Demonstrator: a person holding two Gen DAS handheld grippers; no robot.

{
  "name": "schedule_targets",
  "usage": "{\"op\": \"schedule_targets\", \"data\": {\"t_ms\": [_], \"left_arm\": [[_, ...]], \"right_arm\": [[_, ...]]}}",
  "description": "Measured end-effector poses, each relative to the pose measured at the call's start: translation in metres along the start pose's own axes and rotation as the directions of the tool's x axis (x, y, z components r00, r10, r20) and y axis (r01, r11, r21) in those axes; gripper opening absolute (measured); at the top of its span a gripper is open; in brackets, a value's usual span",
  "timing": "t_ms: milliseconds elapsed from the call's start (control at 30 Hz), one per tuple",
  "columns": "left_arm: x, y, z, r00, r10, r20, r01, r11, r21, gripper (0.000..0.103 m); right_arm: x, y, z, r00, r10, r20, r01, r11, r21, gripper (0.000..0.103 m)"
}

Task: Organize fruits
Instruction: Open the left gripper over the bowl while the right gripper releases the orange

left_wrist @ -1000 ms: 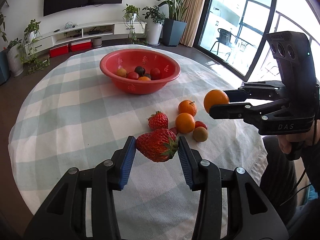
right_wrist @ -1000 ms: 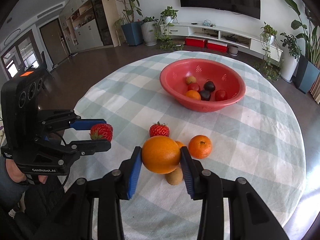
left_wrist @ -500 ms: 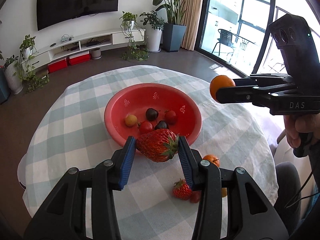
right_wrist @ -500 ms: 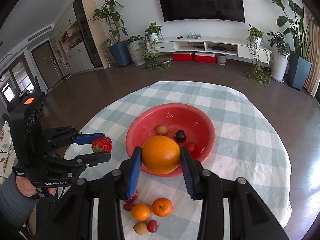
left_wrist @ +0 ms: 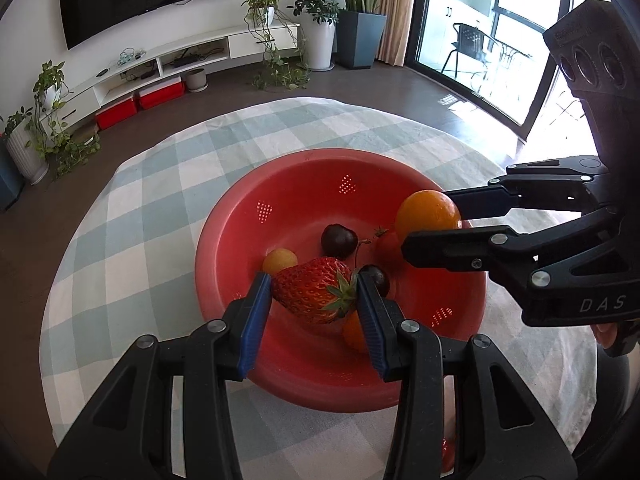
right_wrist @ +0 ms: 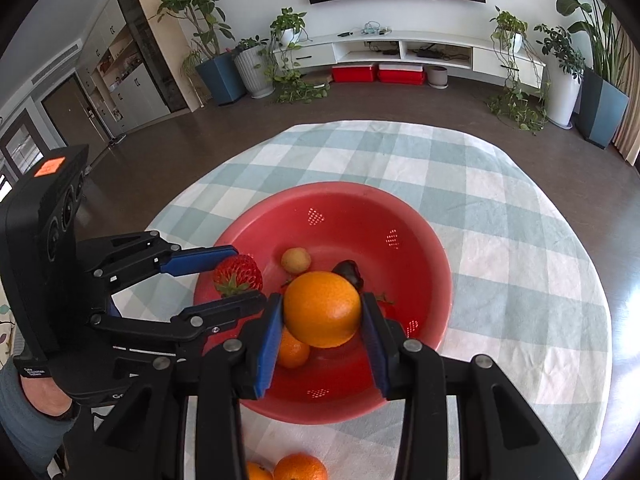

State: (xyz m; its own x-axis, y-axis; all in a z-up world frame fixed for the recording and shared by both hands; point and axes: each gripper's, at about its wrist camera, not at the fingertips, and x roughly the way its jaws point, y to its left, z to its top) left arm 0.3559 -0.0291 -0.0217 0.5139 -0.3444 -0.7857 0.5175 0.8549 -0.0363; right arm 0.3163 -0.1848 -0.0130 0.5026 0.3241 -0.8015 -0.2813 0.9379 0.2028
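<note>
The left gripper (left_wrist: 314, 304) is clamped on a strawberry (left_wrist: 312, 294) and the right gripper (right_wrist: 322, 322) on an orange (right_wrist: 322, 309), both over the red bowl (right_wrist: 436, 264) mid-table. Dropped together, they could bruise the cherries (left_wrist: 339, 240). The right gripper reads "DAS".

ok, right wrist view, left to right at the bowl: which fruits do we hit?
strawberry held by the left gripper → small yellow fruit → orange held by the right gripper

"DAS" – white letters on the right gripper (left_wrist: 430, 226); other labels unreadable.
</note>
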Motion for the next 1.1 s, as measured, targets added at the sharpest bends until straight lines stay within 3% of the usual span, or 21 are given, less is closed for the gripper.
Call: {"op": "schedule_targets", "data": {"t_ms": [400, 733, 867, 1100], "left_arm": [[0.037, 0.000, -0.003, 0.999, 0.029, -0.039, -0.029, 0.999, 0.013, 0.040], [0.037, -0.002, -0.004, 0.998, 0.044, -0.034, -0.043, 0.999, 0.027, 0.042], [0.035, -0.007, -0.005, 0.999, 0.043, -0.023, -0.042, 0.998, 0.043, 0.066], [0.030, -0.008, -0.006, 0.999, 0.046, -0.016, -0.045, 0.998, 0.033, 0.066]], "right_arm": [[0.032, -0.004, -0.006, 0.995, -0.088, -0.049, 0.086, 0.995, -0.052, 0.041], [0.031, -0.006, -0.005, 0.995, -0.085, -0.044, 0.082, 0.995, -0.048, 0.042], [0.031, -0.007, -0.005, 0.995, -0.085, -0.047, 0.083, 0.996, -0.043, 0.044], [0.026, -0.003, -0.007, 0.996, -0.085, -0.036, 0.083, 0.995, -0.051, 0.045]]}}
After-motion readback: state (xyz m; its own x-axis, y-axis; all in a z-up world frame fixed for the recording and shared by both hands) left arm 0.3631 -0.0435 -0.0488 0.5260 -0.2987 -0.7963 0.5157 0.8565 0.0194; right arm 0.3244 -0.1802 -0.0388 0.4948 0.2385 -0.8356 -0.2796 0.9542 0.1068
